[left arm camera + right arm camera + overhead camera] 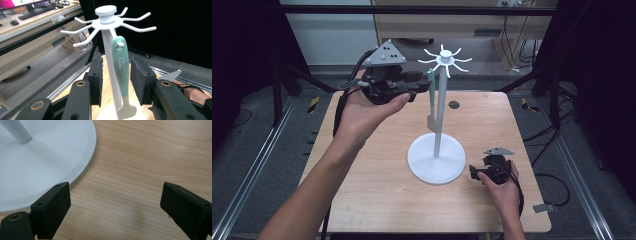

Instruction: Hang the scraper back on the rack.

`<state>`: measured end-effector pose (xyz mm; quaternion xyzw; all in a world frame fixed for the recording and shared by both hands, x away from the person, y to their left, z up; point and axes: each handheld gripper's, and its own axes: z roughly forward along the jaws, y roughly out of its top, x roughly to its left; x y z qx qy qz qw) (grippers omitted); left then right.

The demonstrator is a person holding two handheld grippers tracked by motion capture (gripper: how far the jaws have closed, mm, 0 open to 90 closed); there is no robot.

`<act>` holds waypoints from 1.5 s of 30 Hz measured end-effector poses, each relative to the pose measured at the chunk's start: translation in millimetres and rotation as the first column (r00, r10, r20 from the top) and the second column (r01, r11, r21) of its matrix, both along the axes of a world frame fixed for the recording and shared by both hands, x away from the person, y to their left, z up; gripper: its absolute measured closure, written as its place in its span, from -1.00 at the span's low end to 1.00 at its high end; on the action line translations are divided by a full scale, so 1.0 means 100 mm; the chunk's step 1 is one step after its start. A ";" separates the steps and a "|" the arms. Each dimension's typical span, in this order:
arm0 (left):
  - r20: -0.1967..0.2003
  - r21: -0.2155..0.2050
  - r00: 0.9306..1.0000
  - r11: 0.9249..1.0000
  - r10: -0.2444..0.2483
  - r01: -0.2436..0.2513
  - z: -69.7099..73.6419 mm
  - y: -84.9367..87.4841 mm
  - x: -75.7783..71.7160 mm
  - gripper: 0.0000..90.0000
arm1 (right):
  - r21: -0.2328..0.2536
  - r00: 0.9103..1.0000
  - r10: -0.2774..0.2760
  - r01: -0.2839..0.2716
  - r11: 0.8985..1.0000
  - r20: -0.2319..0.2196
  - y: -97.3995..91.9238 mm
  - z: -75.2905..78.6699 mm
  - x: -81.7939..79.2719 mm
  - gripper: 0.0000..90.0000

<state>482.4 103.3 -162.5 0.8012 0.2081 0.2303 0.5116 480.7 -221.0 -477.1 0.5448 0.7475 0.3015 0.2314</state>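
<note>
1. Resting on the wooden table (377, 200) near its right edge, the right gripper (477, 172) sits low in the person's right hand (504, 192), just beside the stand's round base.
2. Its two black jaws stand wide apart with only bare wood between them; in the right gripper view, one pad (53, 207) lies at the rim of the white base (37, 170), though whether it touches the rim cannot be told.
3. Standing a little right of the table's middle is a white utensil stand (439, 115): a flat round base, a slim upright pole, and a crown of curved hooks spreading from the cap at the top.
4. A pale green spatula (432, 100) hangs from one hook by the hole in its handle end, blade down, close alongside the pole and clear of the table.
5. The left gripper (421, 82) is held up above the far left part of the table in the person's left hand (362, 112), pointing level towards the spatula handle.
6. In the left gripper view, the green handle (121, 67) hangs between the two black pads (96, 77), and a gap shows on each side, so the jaws are parted narrowly around it without pressing on it.
7. Beyond the table's far edge lie a dark floor and a light wooden cabinet (437, 22).
</note>
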 end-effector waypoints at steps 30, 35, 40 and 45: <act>0.009 0.050 1.000 0.998 0.025 -0.025 -0.72 0.41 -0.34 -0.66 | -0.006 1.000 -0.010 0.010 1.000 0.009 0.00 0.00 -0.01 -0.78; 0.015 0.072 0.999 0.997 0.031 -0.032 -0.90 0.44 -0.39 -0.73 | -0.005 1.000 -0.009 0.009 1.000 0.010 0.00 0.01 -0.02 -0.78; 0.005 0.089 1.000 0.996 0.024 -0.024 -1.11 0.46 -0.44 -0.78 | -0.005 1.000 -0.013 0.013 1.000 0.006 -0.01 0.00 -0.01 -0.79; -0.004 0.111 1.000 0.994 0.003 -0.002 -1.35 0.46 -0.47 -0.83 | -0.006 1.000 -0.012 0.012 1.000 0.005 -0.01 0.00 -0.01 -0.79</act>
